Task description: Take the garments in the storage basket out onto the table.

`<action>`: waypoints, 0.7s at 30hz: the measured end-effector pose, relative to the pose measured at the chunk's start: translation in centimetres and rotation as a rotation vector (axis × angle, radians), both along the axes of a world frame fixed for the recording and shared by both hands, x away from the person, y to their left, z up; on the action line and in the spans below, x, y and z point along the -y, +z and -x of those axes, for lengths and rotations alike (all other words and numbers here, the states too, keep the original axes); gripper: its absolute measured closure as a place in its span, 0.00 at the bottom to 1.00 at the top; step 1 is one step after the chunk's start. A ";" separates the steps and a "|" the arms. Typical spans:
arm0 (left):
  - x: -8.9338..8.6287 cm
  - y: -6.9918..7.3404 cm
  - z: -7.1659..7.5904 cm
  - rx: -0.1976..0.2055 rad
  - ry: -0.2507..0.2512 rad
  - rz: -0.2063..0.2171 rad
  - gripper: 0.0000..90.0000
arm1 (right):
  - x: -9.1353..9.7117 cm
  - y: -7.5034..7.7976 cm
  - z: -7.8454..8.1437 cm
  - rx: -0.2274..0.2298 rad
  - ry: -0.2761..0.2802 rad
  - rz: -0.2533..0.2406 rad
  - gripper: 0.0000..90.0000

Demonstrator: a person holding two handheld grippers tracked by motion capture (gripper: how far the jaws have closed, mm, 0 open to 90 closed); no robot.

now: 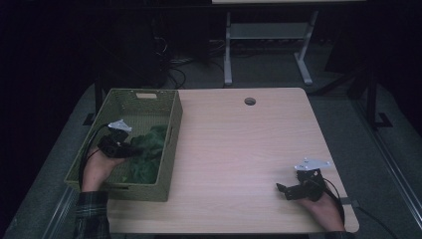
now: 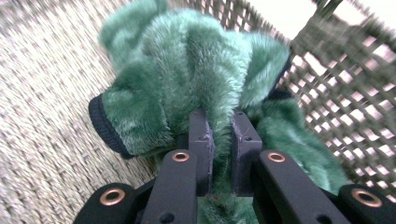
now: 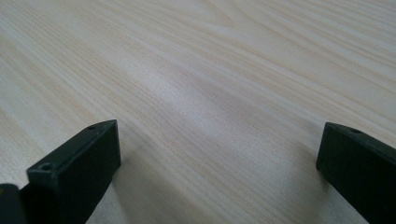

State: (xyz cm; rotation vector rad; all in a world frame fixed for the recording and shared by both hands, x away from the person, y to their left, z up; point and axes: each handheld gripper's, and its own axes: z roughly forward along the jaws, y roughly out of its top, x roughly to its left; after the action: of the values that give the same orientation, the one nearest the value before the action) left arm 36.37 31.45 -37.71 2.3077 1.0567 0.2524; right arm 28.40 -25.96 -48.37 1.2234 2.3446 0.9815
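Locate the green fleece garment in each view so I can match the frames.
High view: the green fleece garment lies in the near right part of the woven basket, at the left of the table, under the left gripper.
Left gripper view: centre of the picture, a fold pinched between the jaws.
Right gripper view: not in it.
Shared landmark: the basket's woven wall.

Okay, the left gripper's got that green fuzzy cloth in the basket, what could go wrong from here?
1. The left gripper pinches only a thin fold of the green fleece garment; the plush pile might slip out when lifted.
2. The garment lies against the woven basket wall, so the fabric could snag on the weave and drag the basket along.
3. The right gripper rests open on the table, far from the basket, so it can't readily steady it.
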 end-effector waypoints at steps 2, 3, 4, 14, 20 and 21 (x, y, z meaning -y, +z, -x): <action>-0.1 0.6 0.2 0.015 0.009 0.027 0.91 | 0.0 0.0 0.0 0.000 0.000 0.000 0.00; -0.2 0.9 0.2 0.021 0.007 0.032 0.91 | 0.0 0.0 0.0 0.000 0.000 0.000 0.00; -0.2 1.3 0.3 0.030 0.010 0.047 0.91 | 0.0 0.0 0.0 0.000 0.000 0.001 0.00; -0.4 3.0 0.4 0.047 -0.008 0.144 0.91 | 0.0 0.0 0.0 0.001 0.001 0.001 0.00; -0.8 4.7 0.7 0.064 -0.025 0.194 0.92 | 0.0 0.0 0.0 0.000 0.000 0.001 0.00; -0.8 4.7 0.7 0.064 -0.025 0.194 0.92 | 0.0 0.0 0.0 0.000 0.000 0.001 0.00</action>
State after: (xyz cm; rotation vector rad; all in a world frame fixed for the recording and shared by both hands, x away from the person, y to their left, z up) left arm 35.68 32.22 -33.00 2.1243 0.9752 0.2028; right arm 28.40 -25.97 -48.36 1.2222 2.3449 0.9800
